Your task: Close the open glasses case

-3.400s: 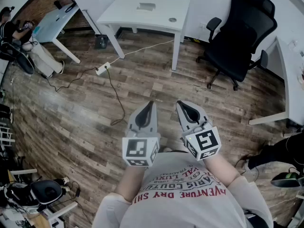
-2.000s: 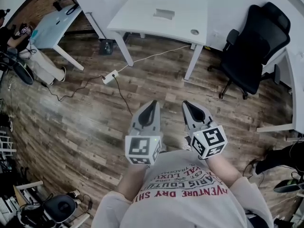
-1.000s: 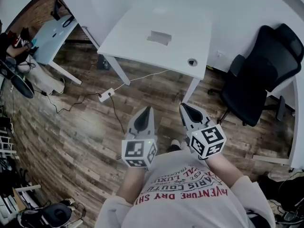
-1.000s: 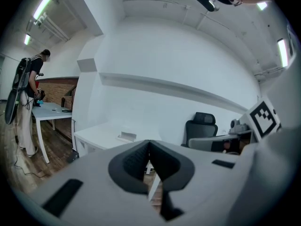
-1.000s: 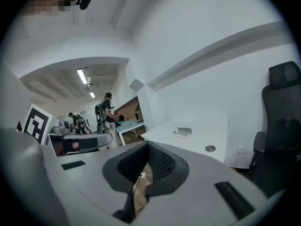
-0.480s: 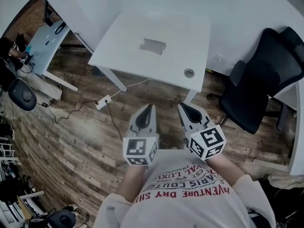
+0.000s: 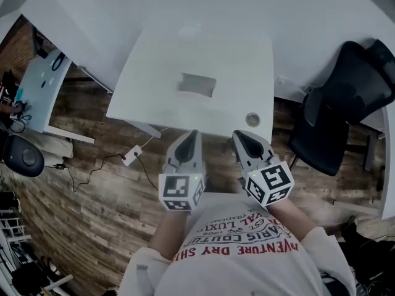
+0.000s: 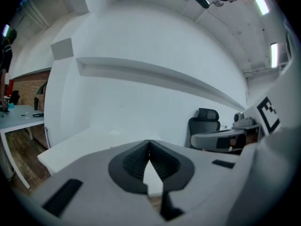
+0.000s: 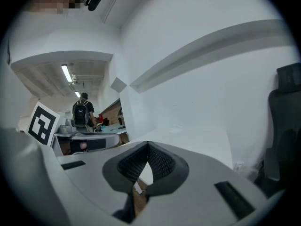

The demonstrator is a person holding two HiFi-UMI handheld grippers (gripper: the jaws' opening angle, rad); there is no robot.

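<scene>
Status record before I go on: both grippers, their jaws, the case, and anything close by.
left gripper: jaws shut, empty, tips near the table's front edge
right gripper: jaws shut, empty, beside the left
table: white, ahead of both grippers
glasses case: likely the grey flat thing mid-table; open or closed cannot be told
contact: none
nearby: black office chair, right of table

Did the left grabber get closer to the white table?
Yes. The left gripper moved forward toward the white table: its tip now reaches the table's near edge, which earlier lay far ahead.
</scene>
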